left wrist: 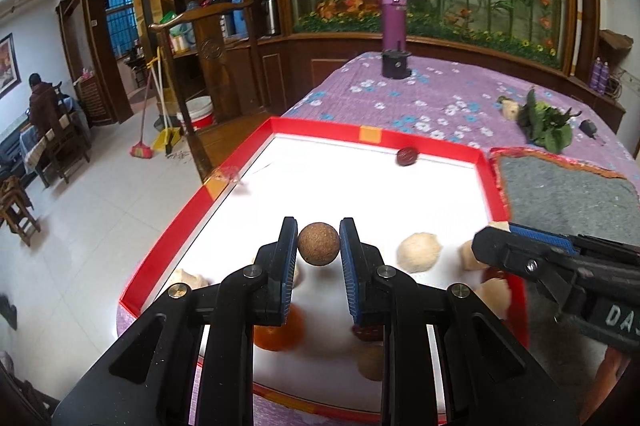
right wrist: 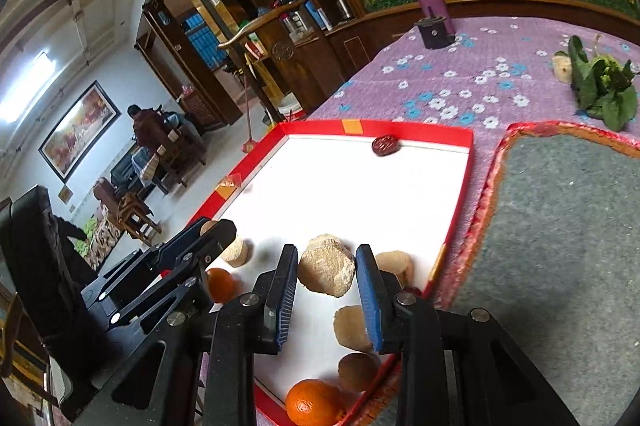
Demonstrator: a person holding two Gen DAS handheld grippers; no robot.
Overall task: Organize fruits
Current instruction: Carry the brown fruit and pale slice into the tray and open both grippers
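Fruits lie scattered in the red-rimmed tray (left wrist: 484,177) on the flowered purple cloth (left wrist: 400,93), and both hand-held tools carry one apiece. The left gripper (left wrist: 319,246) is clamped on a small brown round fruit (left wrist: 319,245), its blue pads pressed to either side so the ball hangs clear above the white floor of the tray. The right gripper (right wrist: 326,270) is closed on a pale, rough lump (right wrist: 326,270), gripped across its widest part, which looks like the sensible hold for so uneven a shape. Both tools tilt downward over the near end of the tray, side by side but not touching.

Most pieces crowd that near end: an orange (right wrist: 314,402) against the rim, a second orange (right wrist: 220,284) beneath the left tool, and several pale chunks among them. A lone dark red date (right wrist: 385,145) sits at the far edge, well apart from the rest. I take it the sorting is barely begun, and that each kind is meant to gather in its own patch; the open white middle leaves room for that. The grey mat (right wrist: 560,226) beside the tray lies bare, and a leafy bunch (right wrist: 604,85) rests further off.
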